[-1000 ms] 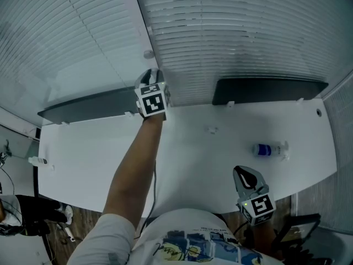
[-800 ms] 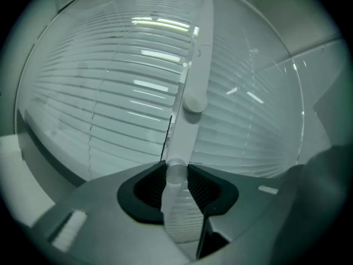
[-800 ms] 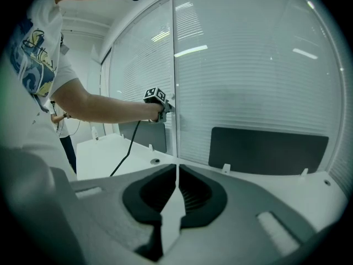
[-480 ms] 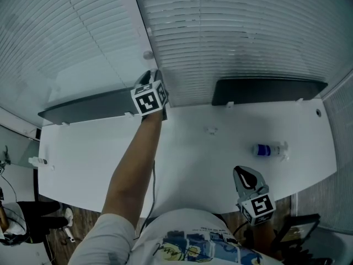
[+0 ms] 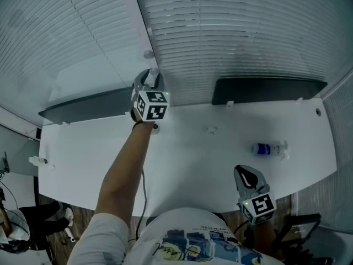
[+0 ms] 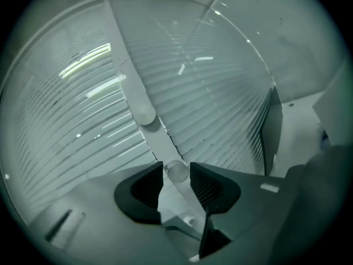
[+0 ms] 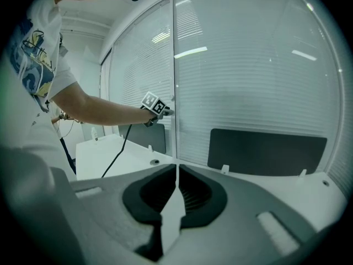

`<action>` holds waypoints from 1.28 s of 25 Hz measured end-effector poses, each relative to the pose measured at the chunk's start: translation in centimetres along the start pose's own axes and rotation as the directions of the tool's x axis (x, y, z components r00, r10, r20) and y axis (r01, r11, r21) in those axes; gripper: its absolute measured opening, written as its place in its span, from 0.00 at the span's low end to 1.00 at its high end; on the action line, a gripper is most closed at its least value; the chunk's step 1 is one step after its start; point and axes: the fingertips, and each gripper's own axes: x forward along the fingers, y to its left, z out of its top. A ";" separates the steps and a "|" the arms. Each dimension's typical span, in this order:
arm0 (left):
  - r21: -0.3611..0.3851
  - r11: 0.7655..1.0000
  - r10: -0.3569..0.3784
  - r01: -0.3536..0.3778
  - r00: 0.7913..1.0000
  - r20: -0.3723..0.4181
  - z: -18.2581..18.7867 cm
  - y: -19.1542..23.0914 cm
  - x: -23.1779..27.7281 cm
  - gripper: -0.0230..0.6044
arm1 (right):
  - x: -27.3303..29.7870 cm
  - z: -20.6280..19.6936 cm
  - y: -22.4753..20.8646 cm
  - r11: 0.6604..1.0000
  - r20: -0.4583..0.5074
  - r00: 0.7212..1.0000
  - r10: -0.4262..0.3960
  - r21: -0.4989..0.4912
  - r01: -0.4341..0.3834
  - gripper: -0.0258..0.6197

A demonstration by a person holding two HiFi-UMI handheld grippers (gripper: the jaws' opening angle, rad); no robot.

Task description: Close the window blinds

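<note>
The left gripper (image 5: pixel 149 77) sits at the window post (image 5: pixel 144 32) between the two panes, and its jaws have just been opening. The lower control knob (image 6: pixel 177 172) is between the pads, but they no longer appear to press on it. I judge this as a release after a twist of the knob. The blinds (image 5: pixel 242 37) hang behind the glass, and I cannot tell whether their slats are fully shut. Compared with a second ago, the marker cube (image 5: pixel 150 105) has rolled and shows a second face. The slats look unchanged. The right gripper (image 5: pixel 248 176) idles over the desk (image 5: pixel 193 159), jaws together and empty.
</note>
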 end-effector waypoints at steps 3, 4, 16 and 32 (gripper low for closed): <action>0.233 0.973 -0.008 0.008 1.000 0.002 -0.2 -0.7 -0.2 0.29 | 0.0 0.1 0.2 1.000 0.008 1.000 0.005 0.000 -0.005 0.05; 0.315 0.949 -0.014 0.012 1.000 0.003 -0.2 -1.0 -0.2 0.29 | 0.0 0.2 0.2 1.000 0.007 1.000 0.005 -0.001 -0.005 0.05; 0.855 0.518 -0.014 0.035 0.999 -0.032 -1.6 -2.4 1.6 0.28 | 0.1 0.5 0.2 1.000 0.003 1.000 -0.001 -0.001 0.001 0.05; 0.589 0.808 0.000 0.009 1.000 -0.016 -0.9 -1.2 1.6 0.24 | 0.4 0.5 0.5 1.000 -0.007 1.000 0.006 0.002 -0.006 0.05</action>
